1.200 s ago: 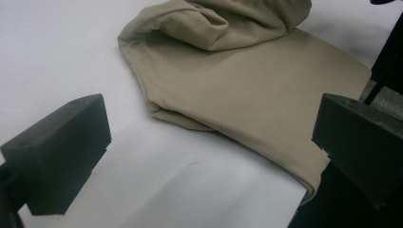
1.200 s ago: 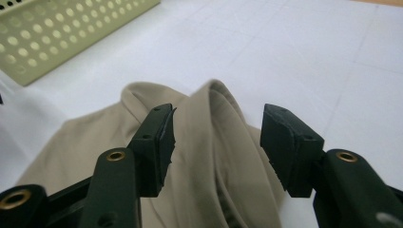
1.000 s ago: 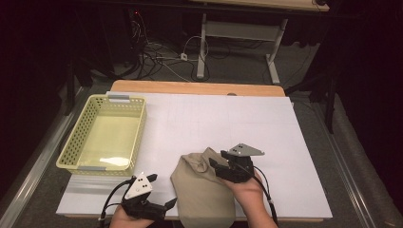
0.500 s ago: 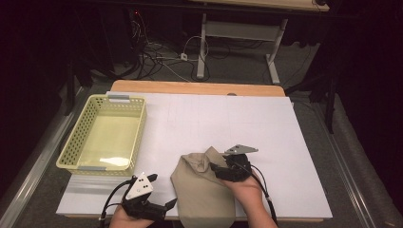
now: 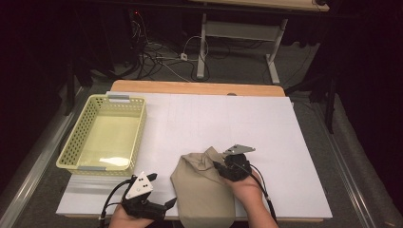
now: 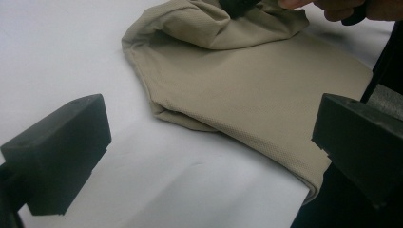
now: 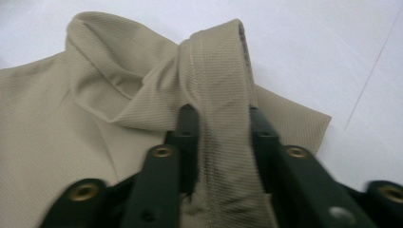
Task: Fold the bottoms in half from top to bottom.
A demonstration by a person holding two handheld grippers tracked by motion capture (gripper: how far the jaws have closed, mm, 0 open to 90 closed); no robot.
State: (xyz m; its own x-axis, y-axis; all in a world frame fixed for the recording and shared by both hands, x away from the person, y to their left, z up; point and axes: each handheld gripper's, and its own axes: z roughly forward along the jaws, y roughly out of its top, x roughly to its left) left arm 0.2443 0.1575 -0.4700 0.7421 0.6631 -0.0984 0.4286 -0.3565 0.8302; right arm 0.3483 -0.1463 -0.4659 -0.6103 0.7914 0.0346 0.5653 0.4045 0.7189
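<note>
Beige cloth (image 5: pixel 202 190) lies at the counter's (image 5: pixel 266 128) near edge, the right gripper (image 5: pixel 219 167) on its upper fold, the left gripper (image 5: pixel 167 204) beside it, jaws wide apart and empty. Right gripper view: jaws, having just closed, pinch a hemmed fold.

Beige cloth (image 5: pixel 202 190) with a fine woven mesh texture, plain and unpatterned; pale yellow basket (image 5: pixel 76 142) with a lattice of small holes in its walls and grey tabs at two rims; white sheet (image 5: pixel 266 128) covering a light wooden table (image 5: pixel 190 87); black grippers, left gripper (image 5: pixel 159 207) and right gripper (image 5: pixel 219 167), each topped by a grey plate; brass-coloured rivets on the black jaws.
</note>
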